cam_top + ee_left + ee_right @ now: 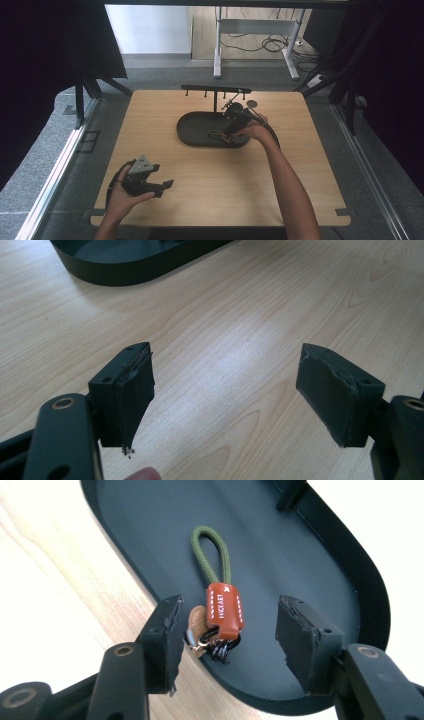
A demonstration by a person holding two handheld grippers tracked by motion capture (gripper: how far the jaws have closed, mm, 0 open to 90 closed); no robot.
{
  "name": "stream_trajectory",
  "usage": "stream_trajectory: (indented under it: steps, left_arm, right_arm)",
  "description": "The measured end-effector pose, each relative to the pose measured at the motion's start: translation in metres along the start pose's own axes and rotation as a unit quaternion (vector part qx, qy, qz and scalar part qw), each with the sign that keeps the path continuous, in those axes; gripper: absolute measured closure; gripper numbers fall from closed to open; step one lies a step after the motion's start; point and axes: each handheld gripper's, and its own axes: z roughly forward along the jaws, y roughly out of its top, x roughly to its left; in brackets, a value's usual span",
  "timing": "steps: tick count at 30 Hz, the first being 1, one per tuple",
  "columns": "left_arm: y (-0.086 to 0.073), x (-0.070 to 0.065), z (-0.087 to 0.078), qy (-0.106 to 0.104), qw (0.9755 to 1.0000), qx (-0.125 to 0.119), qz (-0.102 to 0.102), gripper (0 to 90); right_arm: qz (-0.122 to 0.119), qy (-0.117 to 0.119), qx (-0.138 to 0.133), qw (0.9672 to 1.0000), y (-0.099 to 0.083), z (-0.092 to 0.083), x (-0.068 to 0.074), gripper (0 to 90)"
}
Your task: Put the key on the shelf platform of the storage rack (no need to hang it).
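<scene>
Left gripper (167,185) low over bare table (210,190), jaws spread, right gripper (227,625) over tray (320,555) edge, jaws apart, untouched keychain (222,605) lying between them in tray.

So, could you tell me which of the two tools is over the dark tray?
The right tool, open above the key fob in the tray; the left tool hovers over bare table.
</scene>
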Motion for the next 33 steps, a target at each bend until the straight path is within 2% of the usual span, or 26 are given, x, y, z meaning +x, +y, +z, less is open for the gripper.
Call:
stream_trajectory:
  steps: [2,9,16,21,29,31,33]
  left_arm:
    - [0.000,0.000,0.000,0.001,1.0000,0.002,0.001,23.6]
    - [0.002,-0.003,0.000,0.005,1.0000,-0.004,0.004,23.7]
    - [0.002,-0.003,0.001,0.009,1.0000,-0.001,0.004,23.7]
    - [0.003,-0.006,0.003,0.008,0.9999,0.006,0.011,23.6]
    - [0.003,-0.008,0.006,0.007,0.9998,0.011,0.013,23.6]
    - [0.003,-0.008,0.006,0.007,0.9998,0.011,0.014,23.6]
    - [0.002,-0.008,0.006,0.008,0.9998,0.012,0.013,23.6]
  right_arm:
    - [-0.001,0.001,-0.014,0.9999,-0.006,-0.009,0.004,43.2]
    - [-0.001,0.002,-0.030,0.9995,-0.023,-0.024,0.011,43.1]
    - [-0.001,0.014,-0.056,0.9984,-0.060,-0.038,0.019,43.1]
    - [-0.001,0.021,-0.066,0.9976,-0.089,-0.040,0.026,42.9]
    - [0.025,0.024,-0.086,0.9957,-0.133,-0.038,0.032,42.6]
    - [0.038,0.025,-0.096,0.9943,-0.151,-0.037,0.034,42.6]
    - [0.044,0.027,-0.099,0.9937,-0.157,-0.037,0.035,42.7]
